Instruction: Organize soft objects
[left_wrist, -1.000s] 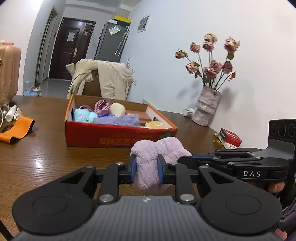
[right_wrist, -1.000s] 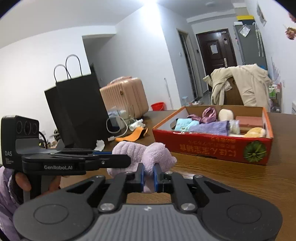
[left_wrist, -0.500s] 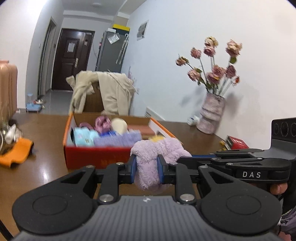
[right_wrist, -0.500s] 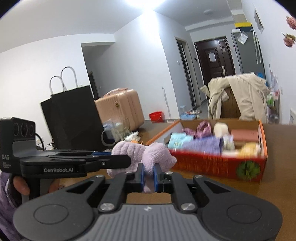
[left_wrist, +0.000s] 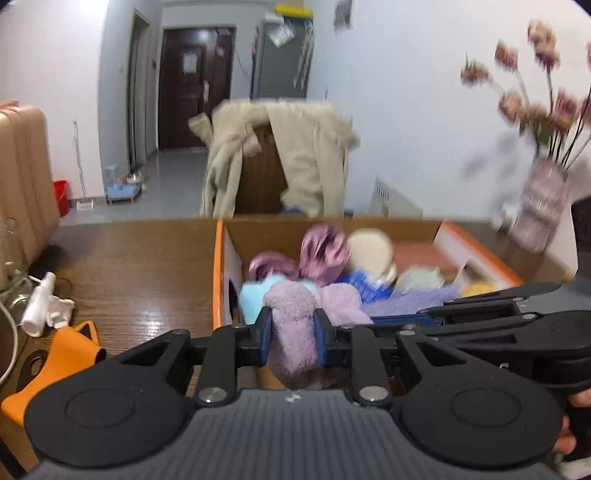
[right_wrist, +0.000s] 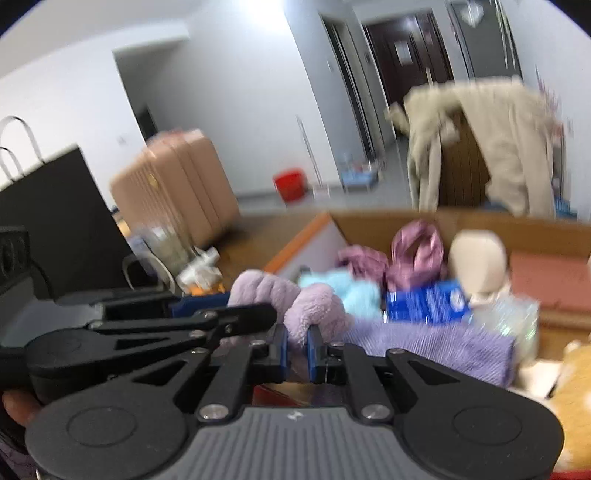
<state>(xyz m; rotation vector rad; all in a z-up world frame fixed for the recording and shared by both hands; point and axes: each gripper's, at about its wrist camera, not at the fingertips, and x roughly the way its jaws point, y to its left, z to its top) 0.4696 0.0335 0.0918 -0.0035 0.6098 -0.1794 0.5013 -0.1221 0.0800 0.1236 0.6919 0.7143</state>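
Both grippers hold one fluffy lilac cloth (left_wrist: 295, 325) (right_wrist: 314, 310) between them. My left gripper (left_wrist: 291, 334) is shut on its left end, my right gripper (right_wrist: 297, 343) is shut on a thinner fold of it. The cloth hangs at the near edge of the orange-rimmed cardboard box (left_wrist: 221, 273) (right_wrist: 306, 236). Inside the box lie a light blue plush (left_wrist: 255, 295) (right_wrist: 347, 291), mauve satin pieces (left_wrist: 321, 254) (right_wrist: 417, 251), a cream round pad (left_wrist: 371, 243) (right_wrist: 478, 258), a blue packet (right_wrist: 424, 301) and a folded purple towel (left_wrist: 410, 301) (right_wrist: 424, 343).
The box stands on a brown wooden table (left_wrist: 129, 258). On its left lie an orange holder (left_wrist: 62, 354), a white spray bottle (left_wrist: 40, 299), a black paper bag (right_wrist: 62, 221) and a pink suitcase (right_wrist: 177, 184). A flower vase (left_wrist: 543, 206) stands right; a coat-draped chair (left_wrist: 280, 162) behind.
Both grippers have carried the lilac cloth forward to the box. The box now fills the views from above its near wall. The grips have not changed.
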